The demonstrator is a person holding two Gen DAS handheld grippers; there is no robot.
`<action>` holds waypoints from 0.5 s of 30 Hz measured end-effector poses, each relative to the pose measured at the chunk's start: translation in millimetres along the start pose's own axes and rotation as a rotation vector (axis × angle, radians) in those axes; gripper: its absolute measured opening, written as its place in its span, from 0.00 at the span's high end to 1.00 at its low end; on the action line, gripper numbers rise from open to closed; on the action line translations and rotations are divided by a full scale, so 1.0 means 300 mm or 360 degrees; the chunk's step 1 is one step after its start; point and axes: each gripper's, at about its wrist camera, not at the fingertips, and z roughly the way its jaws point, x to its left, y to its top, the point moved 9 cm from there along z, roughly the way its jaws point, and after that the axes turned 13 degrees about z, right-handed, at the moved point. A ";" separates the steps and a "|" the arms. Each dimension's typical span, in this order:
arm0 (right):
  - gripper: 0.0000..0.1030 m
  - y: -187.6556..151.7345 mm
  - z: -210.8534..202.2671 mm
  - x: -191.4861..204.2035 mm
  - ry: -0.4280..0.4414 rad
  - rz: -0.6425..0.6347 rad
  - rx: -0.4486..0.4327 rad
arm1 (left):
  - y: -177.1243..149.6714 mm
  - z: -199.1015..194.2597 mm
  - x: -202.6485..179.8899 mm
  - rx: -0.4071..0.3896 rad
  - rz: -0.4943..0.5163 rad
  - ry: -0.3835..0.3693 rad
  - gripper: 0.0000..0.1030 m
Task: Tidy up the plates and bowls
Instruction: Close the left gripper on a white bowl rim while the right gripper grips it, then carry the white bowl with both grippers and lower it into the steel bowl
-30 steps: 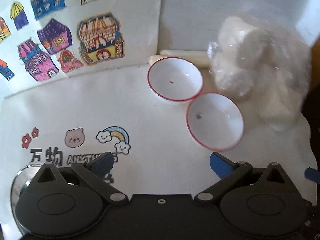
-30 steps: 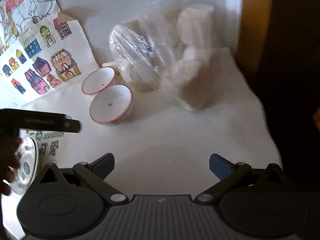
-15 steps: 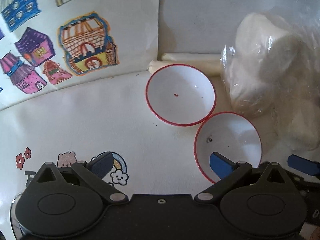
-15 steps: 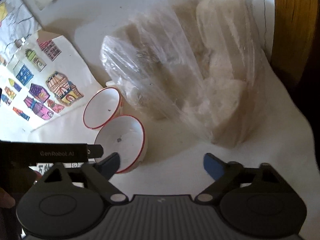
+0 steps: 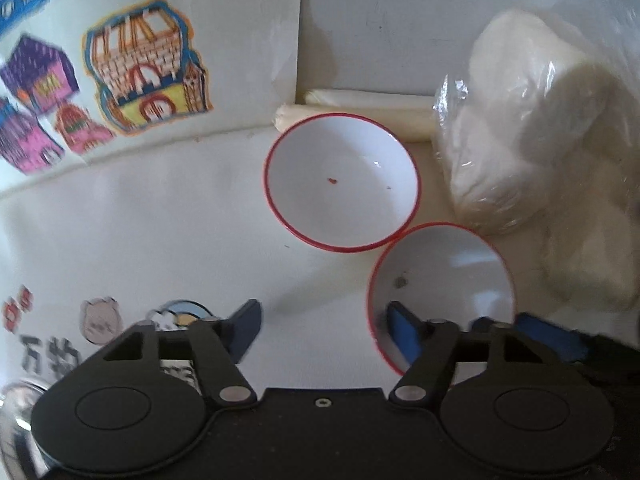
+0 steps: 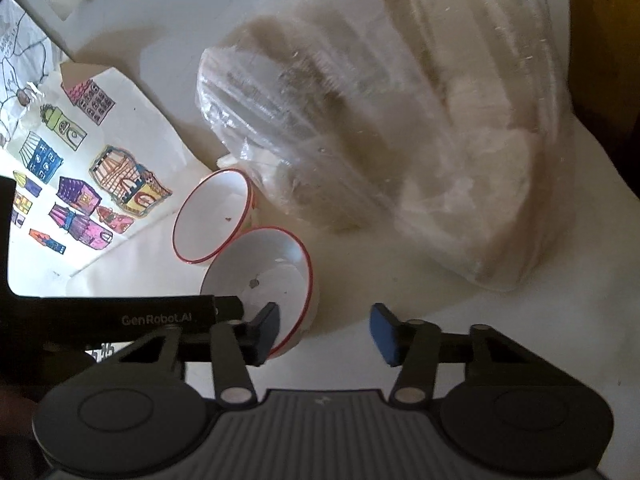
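Note:
Two white bowls with red rims sit side by side on the white table. The far bowl [image 5: 342, 180] [image 6: 212, 216] is by the wall; the near bowl [image 5: 440, 284] [image 6: 264, 276] touches it. My left gripper [image 5: 326, 330] is open, its right finger over the near bowl's left rim. My right gripper [image 6: 324, 334] is open, its left finger inside the near bowl's right rim and its right finger outside. The right gripper's blue pads [image 5: 548, 334] show at the right of the left wrist view.
A clear plastic bag of white rolls [image 5: 540, 160] [image 6: 400, 128] lies right of the bowls. A rolled white sheet [image 5: 360, 108] lies along the wall. Coloured house drawings [image 5: 144, 72] hang at left. A metal plate edge [image 5: 16, 412] shows at bottom left.
Both grippers have moved forward toward the bowls. The right gripper's left finger now reaches into the near bowl, and the left gripper's right finger is over its rim.

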 end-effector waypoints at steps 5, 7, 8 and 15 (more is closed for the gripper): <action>0.70 0.002 0.013 0.010 0.0007 -0.0011 0.0014 | 0.010 0.002 -0.011 -0.0017 -0.0047 -0.0093 0.57; 0.75 0.002 0.027 0.025 0.0007 -0.0028 0.0019 | 0.015 0.002 -0.019 -0.0024 -0.0060 -0.0113 0.64; 0.77 0.002 0.028 0.027 0.0009 -0.0033 0.0022 | 0.019 0.002 -0.023 -0.0027 -0.0063 -0.0116 0.67; 0.80 -0.002 0.050 0.042 -0.0002 -0.0037 0.0061 | 0.044 0.013 -0.064 -0.0037 -0.0119 -0.0165 0.79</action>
